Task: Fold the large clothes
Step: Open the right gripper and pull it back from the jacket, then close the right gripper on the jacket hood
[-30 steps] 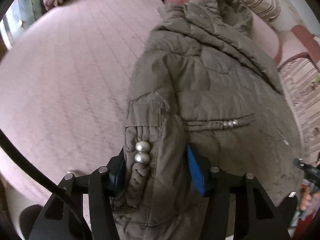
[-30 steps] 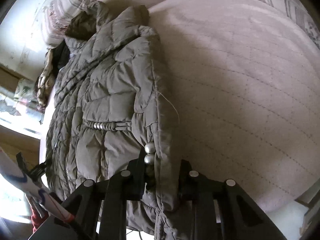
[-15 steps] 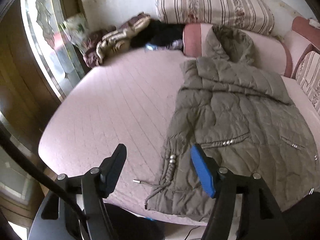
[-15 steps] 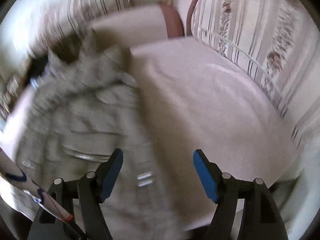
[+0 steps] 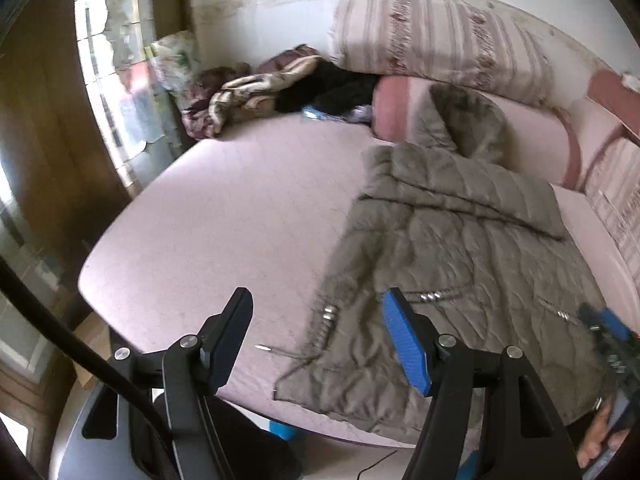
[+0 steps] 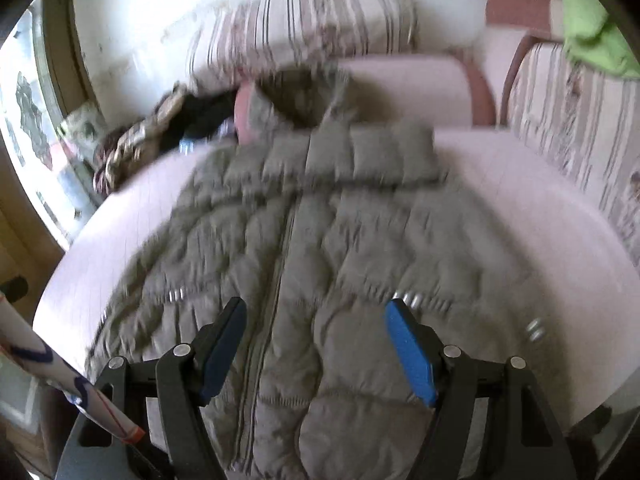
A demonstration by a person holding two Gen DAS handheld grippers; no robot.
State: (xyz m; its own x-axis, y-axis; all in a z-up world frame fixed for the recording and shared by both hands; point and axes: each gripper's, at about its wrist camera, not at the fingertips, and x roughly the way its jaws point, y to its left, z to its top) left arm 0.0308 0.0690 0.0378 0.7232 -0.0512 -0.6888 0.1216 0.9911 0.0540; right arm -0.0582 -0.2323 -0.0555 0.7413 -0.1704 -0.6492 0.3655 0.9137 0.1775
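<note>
Both my claws hang empty above the olive quilted jacket (image 6: pixel 328 248) spread on the pink bed (image 5: pixel 224 216).

My left gripper (image 5: pixel 320 338) stands wide with nothing between its pads, having just been opening; it hangs over the jacket's hem corner, where the drawstring (image 5: pixel 288 354) trails onto the mattress. My right gripper (image 6: pixel 316 346) is also wide and empty, jaws just opened, over the jacket's front zipper (image 6: pixel 276 280), and that view is blurred. The jacket lies front up, hood (image 5: pixel 464 120) against the pink bolster (image 5: pixel 536 144) at the head. A striped cushion (image 5: pixel 432 56) leans on the wall, with crumpled clothes (image 5: pixel 256 92) heaped beside it.
</note>
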